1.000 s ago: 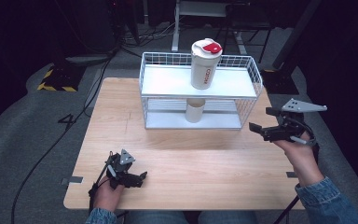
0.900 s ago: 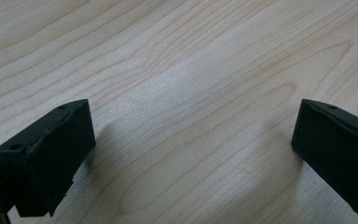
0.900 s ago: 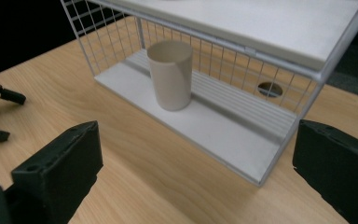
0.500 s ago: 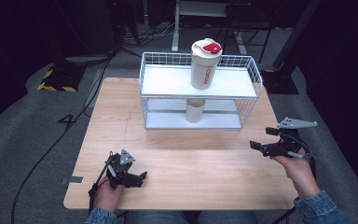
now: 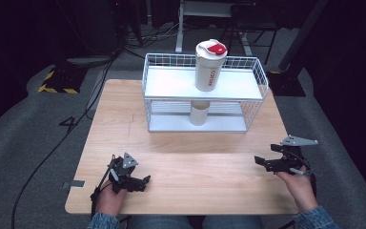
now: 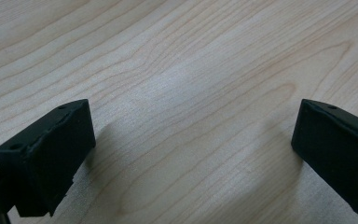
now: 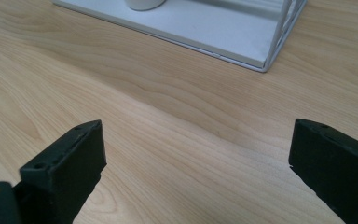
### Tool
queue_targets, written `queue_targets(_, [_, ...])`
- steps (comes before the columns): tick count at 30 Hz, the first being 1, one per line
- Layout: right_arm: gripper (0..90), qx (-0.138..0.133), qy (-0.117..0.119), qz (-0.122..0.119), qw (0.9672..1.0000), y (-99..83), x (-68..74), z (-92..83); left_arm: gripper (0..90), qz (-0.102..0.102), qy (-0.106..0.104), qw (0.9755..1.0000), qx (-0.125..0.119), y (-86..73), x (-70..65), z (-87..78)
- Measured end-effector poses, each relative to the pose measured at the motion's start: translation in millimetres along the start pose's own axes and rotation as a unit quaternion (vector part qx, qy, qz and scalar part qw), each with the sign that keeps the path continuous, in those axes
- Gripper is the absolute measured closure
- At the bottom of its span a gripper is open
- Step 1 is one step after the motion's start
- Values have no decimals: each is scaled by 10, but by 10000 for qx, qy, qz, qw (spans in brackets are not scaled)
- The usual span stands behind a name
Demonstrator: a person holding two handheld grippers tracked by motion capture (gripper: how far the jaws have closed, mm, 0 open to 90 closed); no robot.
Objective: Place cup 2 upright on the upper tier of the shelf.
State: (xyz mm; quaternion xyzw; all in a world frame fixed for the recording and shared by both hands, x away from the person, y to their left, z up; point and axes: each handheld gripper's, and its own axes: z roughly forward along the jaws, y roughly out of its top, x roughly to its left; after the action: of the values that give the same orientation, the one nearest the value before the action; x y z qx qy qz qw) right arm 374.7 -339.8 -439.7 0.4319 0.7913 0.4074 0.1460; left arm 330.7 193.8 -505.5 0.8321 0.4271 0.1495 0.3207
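Both tools rest low over the wooden counter (image 5: 186, 162), left tool (image 5: 132, 179) and right tool (image 5: 277, 163) each with jaws apart and empty. The white shaker bottle (image 5: 209, 67) stands upright on the wire rack's (image 5: 252, 98) top shelf. It looks stiff, light and smooth, best gripped around its middle below the lid.

Wire rack (image 5: 255, 78) blocks far table (image 5: 195, 162); near half open.

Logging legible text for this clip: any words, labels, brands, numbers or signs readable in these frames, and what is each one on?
"4": a large dark numeral on the grey floor, left of the table.
Red vertical lettering on the white shaker bottle on the wire rack's top shelf: too small and blurred to read.
Yellow-and-black hazard stripes on the floor plate at far left: a marking, no words.
Nothing readable in the two gripper views.
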Motion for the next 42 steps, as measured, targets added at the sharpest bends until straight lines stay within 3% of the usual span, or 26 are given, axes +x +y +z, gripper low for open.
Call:
queue_targets(6, [40,-201,-24,31,9998,-160,16,68,0,17,5,10000,-1,0,2,0])
queue_targets(15, [39,-142,-159,-84,9997,-330,45,191,0,0,3,10000,-3,-1,0,0])
queue_targets(27, [30,86,-436,-159,9989,-483,59,351,0,9,5,10000,-1,0,1,0])
queue_targets(35, [0,476,-731,-208,9960,-519,63,429,0,2,3,10000,-3,-1,0,0])
queue_targets(42, [0,484,-727,-198,9960,-517,62,432,0,20,9,10000,-2,0,2,-1])
